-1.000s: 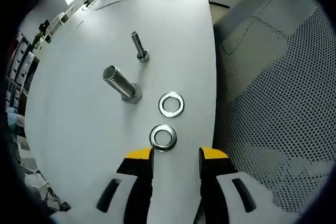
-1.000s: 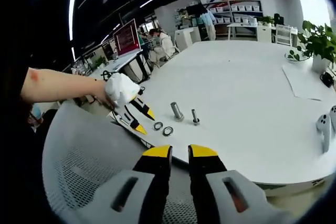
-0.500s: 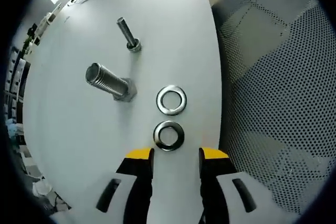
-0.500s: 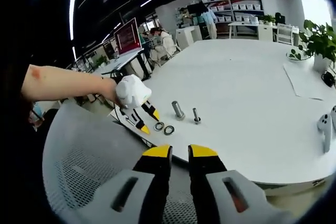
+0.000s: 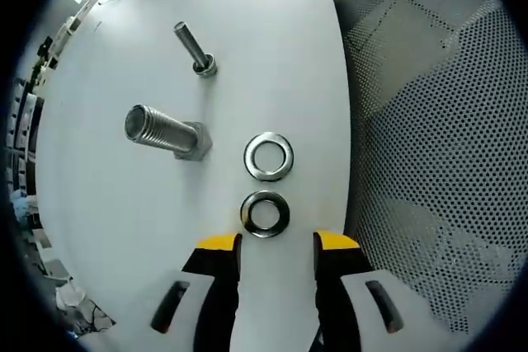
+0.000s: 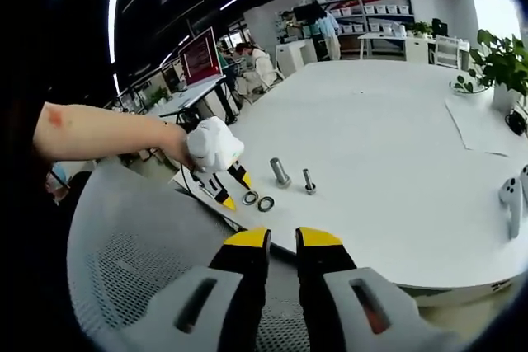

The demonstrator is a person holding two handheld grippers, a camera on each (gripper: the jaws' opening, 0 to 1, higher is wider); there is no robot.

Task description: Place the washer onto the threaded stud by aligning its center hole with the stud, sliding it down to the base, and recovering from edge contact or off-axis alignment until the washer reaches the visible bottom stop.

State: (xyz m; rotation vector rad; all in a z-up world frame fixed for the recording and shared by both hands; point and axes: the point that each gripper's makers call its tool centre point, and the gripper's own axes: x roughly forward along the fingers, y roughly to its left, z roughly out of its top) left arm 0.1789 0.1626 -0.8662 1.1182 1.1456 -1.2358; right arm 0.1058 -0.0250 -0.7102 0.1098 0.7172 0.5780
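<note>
The step in hand looks like the approach to pick up a washer: nothing is on either stud yet, and the left gripper point(image 5: 276, 245) hangs over the white table point(image 5: 107, 204) with its jaws parted wide and nothing between them. The near washer point(image 5: 264, 213) lies flat just ahead of the yellow jaw tips, roughly centred on the gap though a shade toward the left jaw, with no touch that can be made out. A second washer point(image 5: 269, 157) lies flat just beyond it on the same line, close to the first but apart from it. The thick threaded stud point(image 5: 163, 132) stands on its hex base ahead and to the left of the jaws, and a thinner stud point(image 5: 194, 49) stands farther off behind it (which of the two is meant cannot be told from the task alone). The next move probably calls for easing the tips down astride the near washer's rim and closing, which may be fiddly since it lies flat on the table. The right gripper point(image 6: 282, 241) hangs back off the table edge above a mesh chair point(image 6: 132, 278), jaws nearly together and holding nothing.
</note>
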